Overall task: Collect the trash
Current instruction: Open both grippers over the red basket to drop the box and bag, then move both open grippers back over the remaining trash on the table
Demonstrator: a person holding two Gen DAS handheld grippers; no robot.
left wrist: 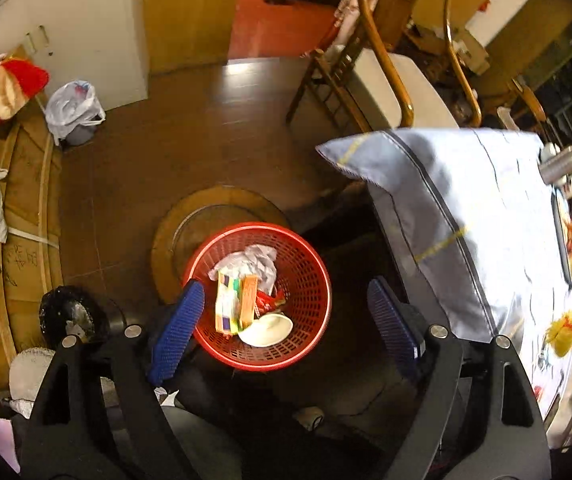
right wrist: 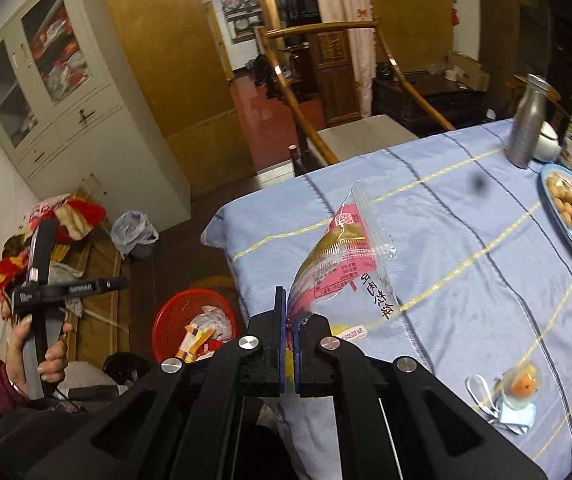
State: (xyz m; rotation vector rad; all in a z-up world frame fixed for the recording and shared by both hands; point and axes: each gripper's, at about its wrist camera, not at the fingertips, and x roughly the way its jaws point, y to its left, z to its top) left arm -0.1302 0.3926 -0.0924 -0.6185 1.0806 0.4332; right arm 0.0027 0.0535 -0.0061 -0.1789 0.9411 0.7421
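Note:
A red mesh basket (left wrist: pixel 313 264) stands on the floor beside the table and holds crumpled paper (left wrist: pixel 254 260), a flat carton (left wrist: pixel 230 304), a red wrapper (left wrist: pixel 266 300) and a white paper cup (left wrist: pixel 266 330). My left gripper (left wrist: pixel 286 292) hangs open straight above it, nothing between its blue pads (left wrist: pixel 178 328). My right gripper (right wrist: pixel 290 312) is shut on the lower end of a clear, pink and gold snack bag (right wrist: pixel 341 256), held up over the blue tablecloth (right wrist: pixel 465 240) near its left edge. The basket (right wrist: pixel 174 320) lies below and to the left.
A wooden chair (right wrist: pixel 349 136) stands at the table's far side. On the cloth are a metal bottle (right wrist: pixel 527 124), a fruit plate (right wrist: pixel 565 216), a face mask and small cup (right wrist: pixel 521 388). A bag-lined bin (left wrist: pixel 74 112) and cabinet (right wrist: pixel 66 100) stand left.

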